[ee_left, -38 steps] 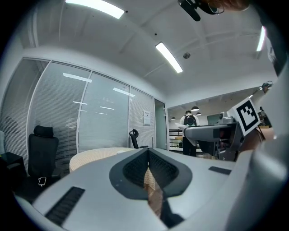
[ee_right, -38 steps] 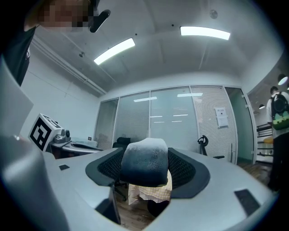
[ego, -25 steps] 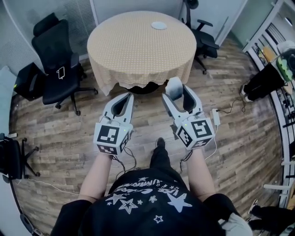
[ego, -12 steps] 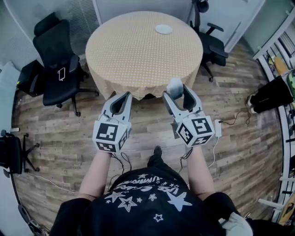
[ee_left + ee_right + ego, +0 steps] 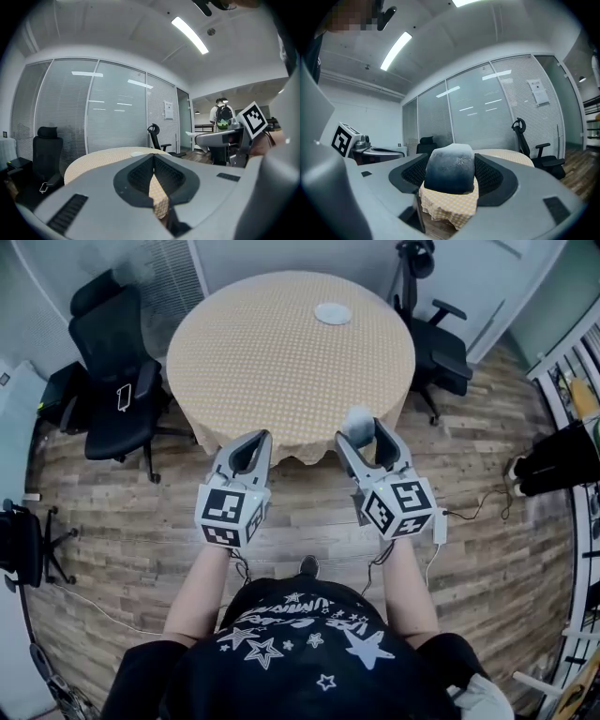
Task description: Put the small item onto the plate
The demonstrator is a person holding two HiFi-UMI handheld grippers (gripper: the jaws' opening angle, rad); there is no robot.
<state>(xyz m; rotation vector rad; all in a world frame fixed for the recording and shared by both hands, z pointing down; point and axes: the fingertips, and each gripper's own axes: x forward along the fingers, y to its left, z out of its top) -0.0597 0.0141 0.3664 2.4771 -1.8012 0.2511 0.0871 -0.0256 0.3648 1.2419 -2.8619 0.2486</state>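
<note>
Both forearms reach forward, side by side, short of the round worktop [image 5: 272, 362]. The left hand-held gripper [image 5: 256, 437] points ahead with its jaws closed on nothing. The right hand-held gripper [image 5: 366, 427] grips the small grey item [image 5: 450, 173] over the worktop's near edge, well apart from the plate [image 5: 333, 312] at the far side.

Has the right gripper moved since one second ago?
Yes. The right gripper, shut on the grey small item, has come forward, closer to the round table.
</note>
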